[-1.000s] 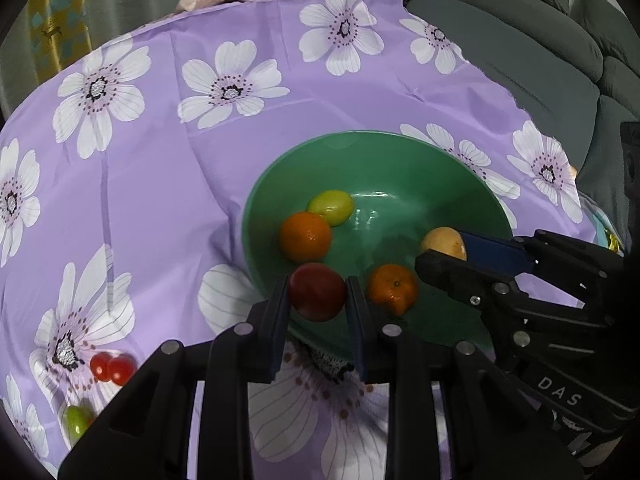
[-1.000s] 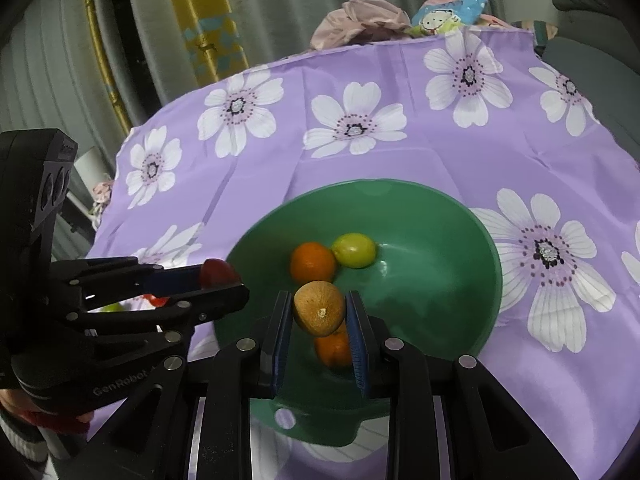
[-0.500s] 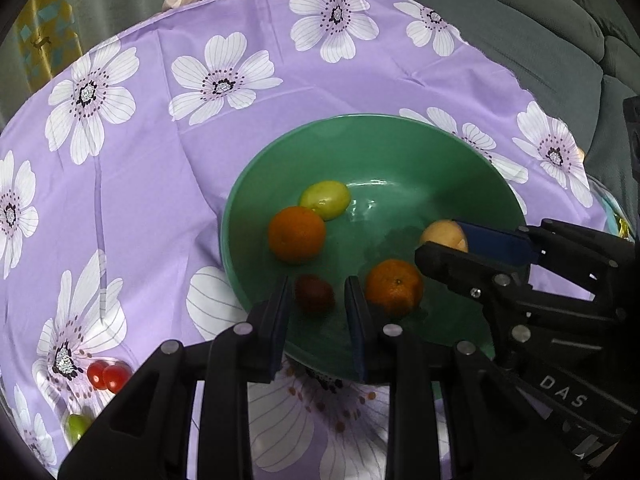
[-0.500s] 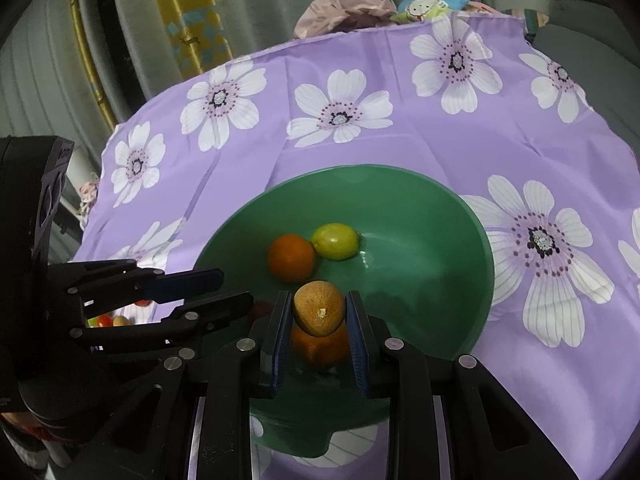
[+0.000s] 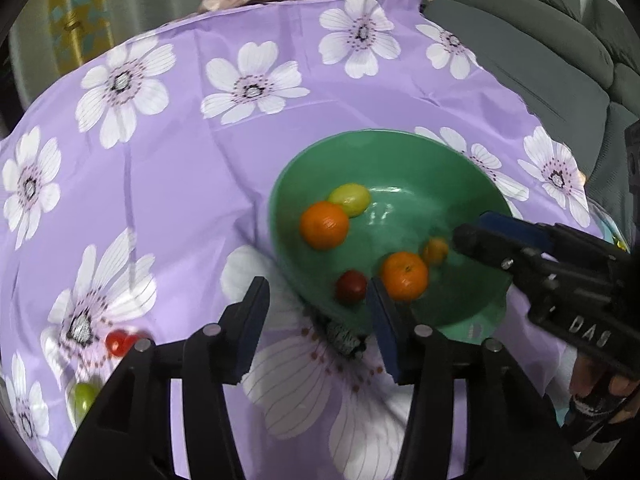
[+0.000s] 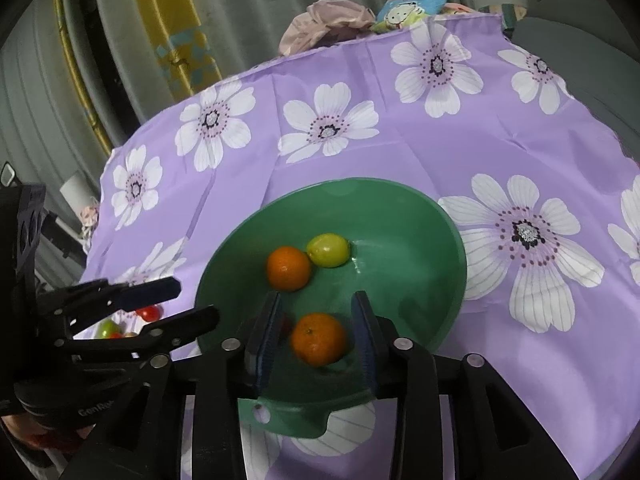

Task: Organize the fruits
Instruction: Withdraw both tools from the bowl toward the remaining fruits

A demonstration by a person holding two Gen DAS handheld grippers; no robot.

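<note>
**Spotter:** What changed?

**Me:** Both tongs have just been opening. My left gripper (image 5: pixel 316 316) is released, empty; its dark red fruit (image 5: pixel 351 287) lies lower centre in the green bowl (image 5: pixel 292 184). My right gripper (image 6: pixel 316 328) is released too; its tan fruit (image 5: pixel 435 251) lies beside it.

**Spotter:** Next?

**Me:** Probably the cherry tomatoes (image 5: pixel 120 342), lower left.

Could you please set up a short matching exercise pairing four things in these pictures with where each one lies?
Things:
1. yellow-green fruit
2. dark red fruit
3. red tomatoes
4. green bowl

Places:
A. on the purple cloth, outside the bowl
B. in the bowl, touching the farther orange
C. on the flowered cloth, holding fruit
D. in the bowl, near its close rim

Pairs: 1-B, 2-D, 3-A, 4-C
</note>
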